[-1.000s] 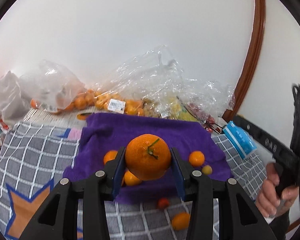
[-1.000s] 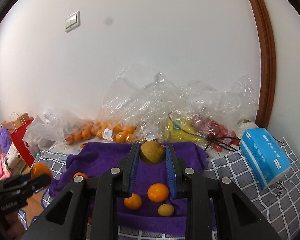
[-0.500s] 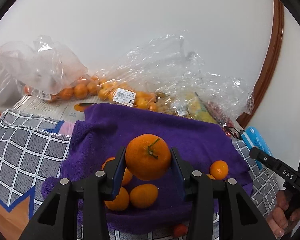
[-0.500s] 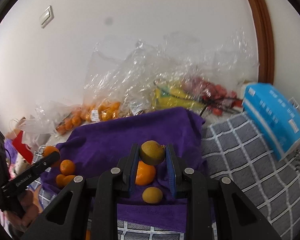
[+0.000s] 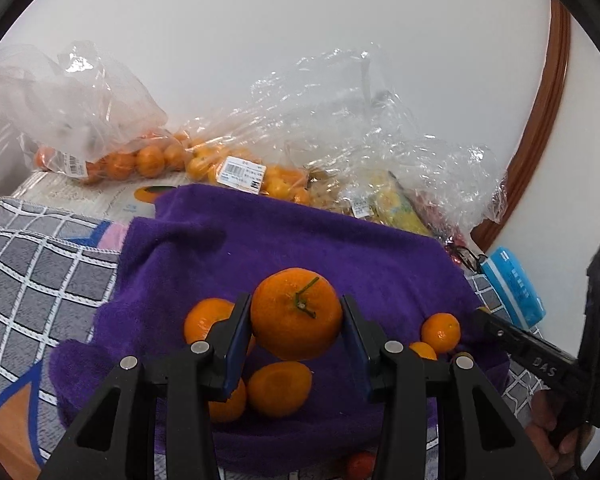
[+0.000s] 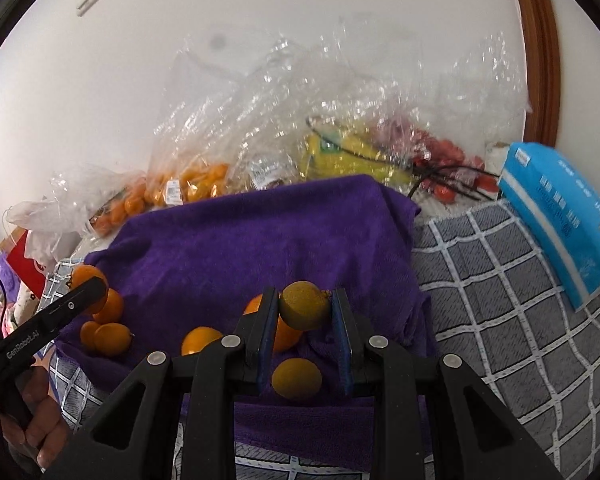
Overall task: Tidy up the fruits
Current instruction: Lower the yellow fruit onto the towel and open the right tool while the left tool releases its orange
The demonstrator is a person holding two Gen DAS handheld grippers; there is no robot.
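Fruit could roll off the purple towel (image 5: 300, 240): left gripper (image 5: 296, 332) clamps 1 large orange (image 5: 296, 314) at frame centre above 3 loose ones, right gripper (image 6: 305, 320) pinches 1 greenish-brown fruit (image 6: 305, 311) there.

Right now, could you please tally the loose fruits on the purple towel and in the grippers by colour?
Orange mandarins: 6, including one in the left gripper.
Yellow-green fruits: 2, including one in the right gripper.
Total: 8.

Stemmed orange (image 5: 296, 314) and brownish-green fruit (image 6: 305, 311) — both held above purple towel (image 5: 300, 248).
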